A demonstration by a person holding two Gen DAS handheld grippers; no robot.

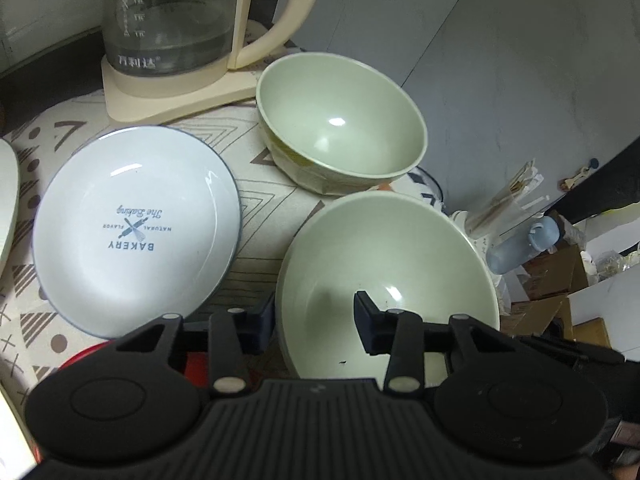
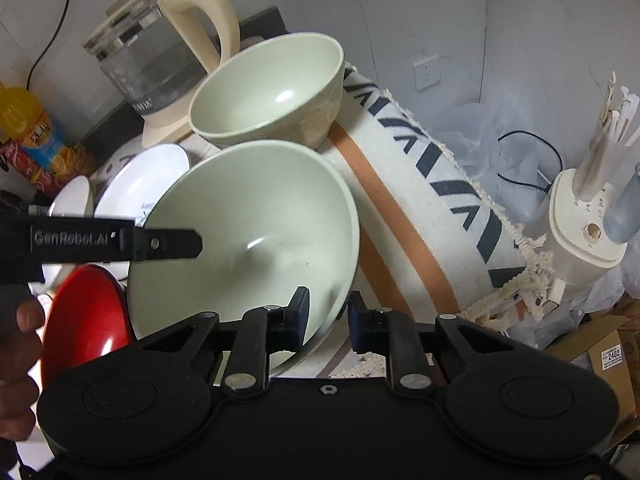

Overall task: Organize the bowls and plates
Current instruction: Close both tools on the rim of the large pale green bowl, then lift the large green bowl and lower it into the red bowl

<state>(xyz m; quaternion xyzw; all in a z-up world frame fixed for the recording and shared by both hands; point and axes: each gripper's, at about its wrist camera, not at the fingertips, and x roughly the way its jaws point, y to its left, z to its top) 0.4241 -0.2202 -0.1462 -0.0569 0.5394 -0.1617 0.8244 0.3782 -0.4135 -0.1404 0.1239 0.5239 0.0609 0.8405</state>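
Both grippers pinch the wide green bowl (image 2: 256, 216): the left gripper (image 1: 316, 320) and right gripper (image 2: 328, 316) each have fingers astride opposite rims. These look like thin, slick holds to me. An uneven lift could tip it onto the red bowl (image 2: 86, 316).

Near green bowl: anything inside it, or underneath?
Near green bowl holds only the left gripper's right finger and a few dark specks. Underneath, patterned cloth shows around it; beneath its base is hidden.

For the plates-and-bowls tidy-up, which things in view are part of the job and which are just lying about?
Part of the job: near green bowl, held at its rim by both the left gripper and the right gripper; far green bowl; white plate; red bowl.

Lying about: kettle, patterned cloth, yellow bottle, cardboard box.
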